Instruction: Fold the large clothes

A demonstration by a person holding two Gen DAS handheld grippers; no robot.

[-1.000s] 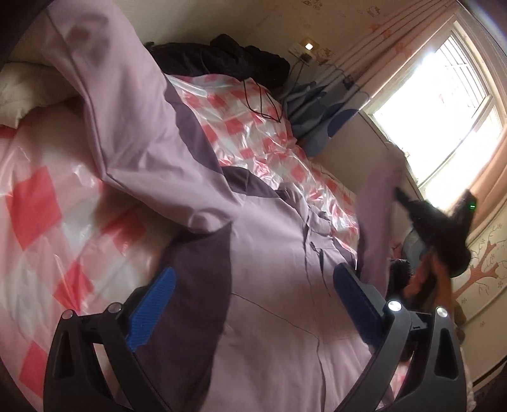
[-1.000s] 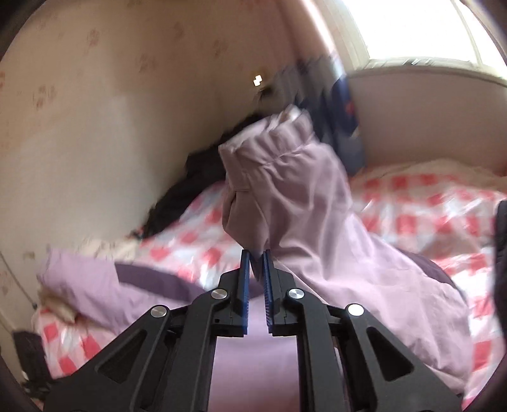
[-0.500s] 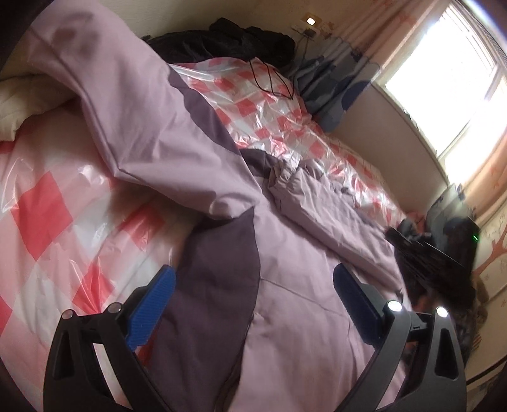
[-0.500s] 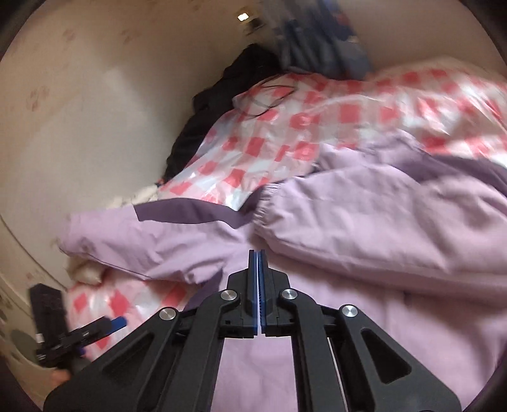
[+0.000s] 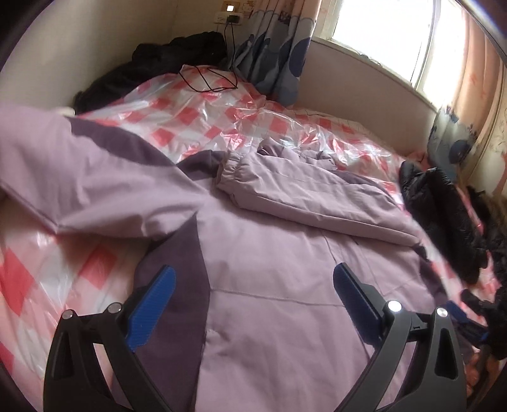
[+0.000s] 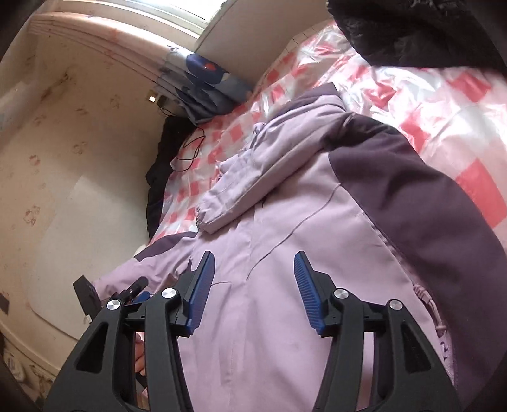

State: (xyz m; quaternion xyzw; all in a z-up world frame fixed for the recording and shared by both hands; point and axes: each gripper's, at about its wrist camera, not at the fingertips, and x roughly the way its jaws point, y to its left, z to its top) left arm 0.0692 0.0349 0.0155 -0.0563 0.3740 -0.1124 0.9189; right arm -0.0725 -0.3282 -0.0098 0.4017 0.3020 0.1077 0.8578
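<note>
The checked bed cover [image 5: 196, 117] fills the frame; the lilac jacket [image 5: 269, 269] lies across its centre, one sleeve [image 5: 304, 193] folded over. The left gripper [image 5: 252, 285] stands wide and empty. The right gripper [image 6: 253, 285] is opening, nothing between its jaws. The slippery sleeve could slide back off, I think.

no readable text, labels, brands or numbers anywhere you look. the wall plate [image 5: 230, 7] by the curtain carries a small cartoon sticker, too blurred to make out any lettering. the wallpaper [image 6: 35, 164] shows only faint paw-like prints, no words. the lilac jacket [image 5: 285, 253] has no legible tag or logo in either view.
</note>
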